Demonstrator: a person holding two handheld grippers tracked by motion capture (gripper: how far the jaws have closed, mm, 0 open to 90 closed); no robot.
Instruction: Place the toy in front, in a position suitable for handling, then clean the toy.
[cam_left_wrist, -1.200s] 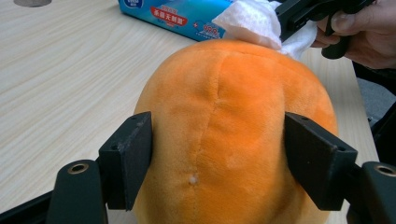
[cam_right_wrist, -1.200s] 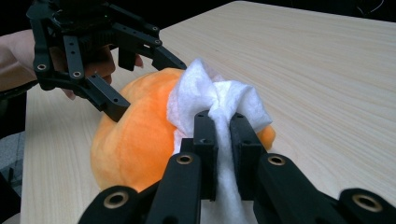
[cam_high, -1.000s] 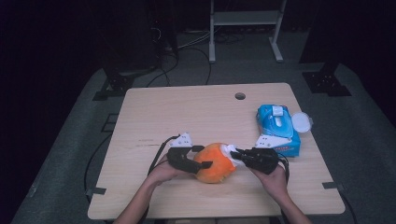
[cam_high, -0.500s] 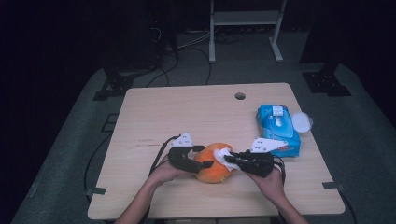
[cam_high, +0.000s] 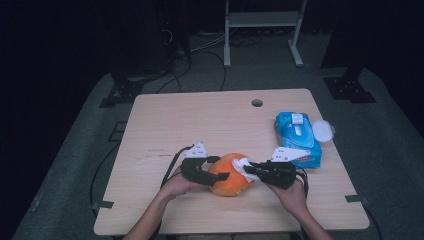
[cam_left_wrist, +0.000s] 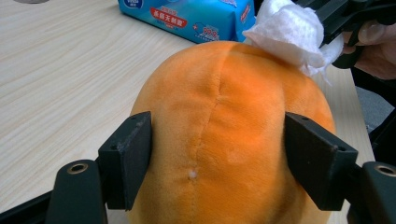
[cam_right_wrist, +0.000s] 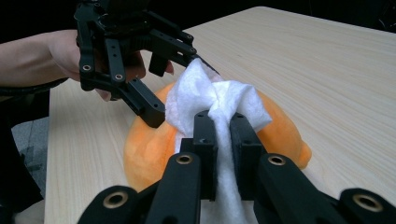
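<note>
Here the left gripper (cam_left_wrist: 217, 154) clamps the orange plush toy (cam_left_wrist: 224, 135) between its fingers on the table (cam_high: 210, 120), while the right gripper (cam_right_wrist: 222, 119) pinches a white wipe (cam_right_wrist: 210, 100) against the toy's top, fingers narrow.

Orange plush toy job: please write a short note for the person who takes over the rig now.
Left claw: shut on the orange plush toy, steadying it on the table.
Right claw: shut on a white wipe, pressed on the toy's top.
Blue wipe pack lies to the right, lid open.
Done: wipe taken, toy held.
Left: probably finish wiping, then release both.
</note>
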